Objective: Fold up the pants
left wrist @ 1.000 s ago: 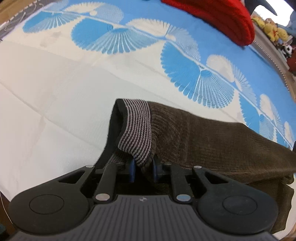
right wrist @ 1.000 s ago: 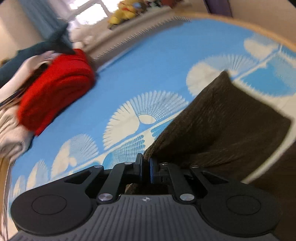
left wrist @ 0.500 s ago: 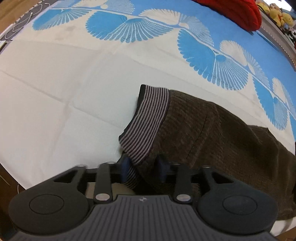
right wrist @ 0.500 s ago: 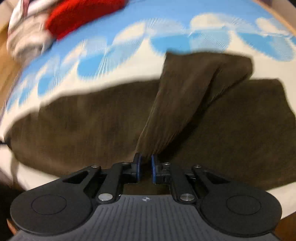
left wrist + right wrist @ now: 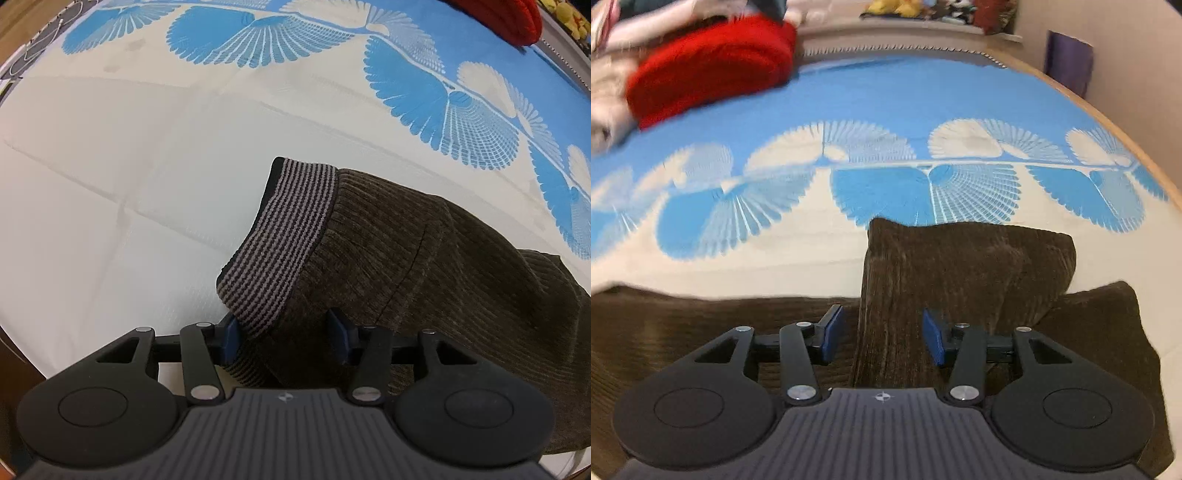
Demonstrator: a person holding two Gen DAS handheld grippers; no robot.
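Pants (image 5: 424,258) let go since 1s ago: L gripper (image 5: 286,334) & R gripper (image 5: 882,334) jaws just opened.

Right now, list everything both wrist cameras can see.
pants: one pair, dark brown corduroy, lying on the bedspread, a leg end doubled over the rest in the right wrist view
waistband: one, grey and black stripes, at the pants' left end
bedspread: one, cream with blue fan pattern, under everything
red knit: one, folded, far side of the bedspread
pale clothes: a heap, number unclear, beside the red knit
stuffed toys: several, mostly yellow, on the far ledge
left tool: black, blue pads, jaws have just been opening, waistband between them
right tool: same, jaws have just been opening, folded leg between them
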